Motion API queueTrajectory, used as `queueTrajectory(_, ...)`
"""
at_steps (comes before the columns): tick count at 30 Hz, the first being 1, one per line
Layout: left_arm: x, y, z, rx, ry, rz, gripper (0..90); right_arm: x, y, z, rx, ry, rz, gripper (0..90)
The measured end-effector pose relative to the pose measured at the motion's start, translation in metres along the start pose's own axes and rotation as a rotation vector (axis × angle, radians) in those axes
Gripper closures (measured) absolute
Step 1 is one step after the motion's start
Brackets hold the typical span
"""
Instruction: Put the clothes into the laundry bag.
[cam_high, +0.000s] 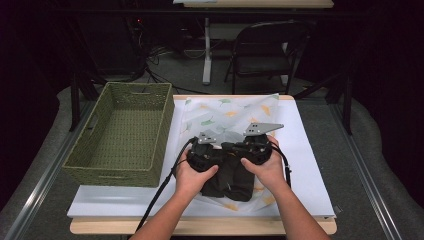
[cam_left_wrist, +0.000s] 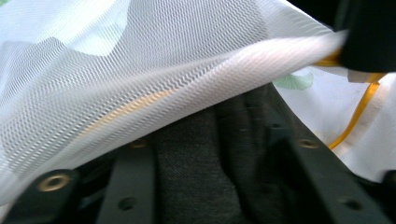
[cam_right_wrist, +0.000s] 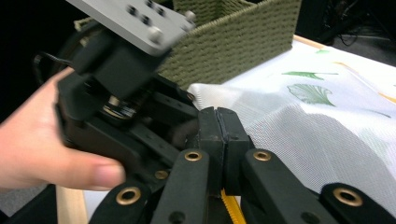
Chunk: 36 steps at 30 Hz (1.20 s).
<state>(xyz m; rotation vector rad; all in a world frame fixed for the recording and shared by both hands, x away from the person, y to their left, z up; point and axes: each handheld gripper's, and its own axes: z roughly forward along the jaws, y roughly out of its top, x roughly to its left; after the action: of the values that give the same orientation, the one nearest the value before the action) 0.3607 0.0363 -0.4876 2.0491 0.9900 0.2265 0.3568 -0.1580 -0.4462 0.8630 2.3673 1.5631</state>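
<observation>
Meanwhile the right claw (cam_right_wrist: 219, 122) pinches the mesh bag (cam_right_wrist: 322, 135)'s edge, while the left claw (cam_high: 204, 156) is spread around dark cloth (cam_left_wrist: 196, 172) beside the wicker basket (cam_high: 120, 131).

Mesh bag (cam_left_wrist: 140, 88) hides the dark garment's (cam_left_wrist: 196, 163) upper part.

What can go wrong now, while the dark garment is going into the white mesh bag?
1. The right gripper is shut on the edge of the mesh bag, near the yellow zipper. A strong pull might tear the fine net or let the edge slip out.
2. The left gripper works at the dark garment under the raised mesh. The garment could bunch at the opening and stay partly outside.
3. Both grippers are very close together, so they might bump.
</observation>
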Motion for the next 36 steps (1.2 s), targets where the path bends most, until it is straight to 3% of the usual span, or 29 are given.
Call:
queueTrajectory(7,-0.005,0.001,-0.012,0.003,-0.011,-0.013,44.5,-0.005,-0.002,0.001,0.001,-0.006,0.014,89.7)
queueTrajectory(12,-0.009,0.002,-0.020,-0.006,-0.019,-0.005,41.8,-0.007,-0.004,0.003,0.010,-0.008,0.017,89.7)
queueTrajectory(16,-0.013,0.002,-0.029,0.002,0.008,0.020,41.6,-0.008,-0.004,0.002,0.010,-0.008,0.018,89.8)
queueTrajectory(22,-0.014,-0.002,-0.049,-0.005,-0.022,0.008,38.5,-0.008,-0.005,0.002,0.015,-0.010,0.024,89.7)
queueTrajectory(26,-0.013,-0.009,-0.060,-0.038,-0.045,-0.009,36.6,-0.007,-0.006,0.003,0.017,-0.011,0.022,89.7)
queueTrajectory(29,-0.011,-0.014,-0.059,-0.020,-0.052,0.002,33.2,-0.006,-0.005,0.003,0.018,-0.012,0.013,89.7)
queueTrajectory(36,-0.007,-0.026,-0.045,0.007,-0.088,-0.026,33.2,-0.002,-0.005,0.004,0.025,-0.014,0.002,89.7)
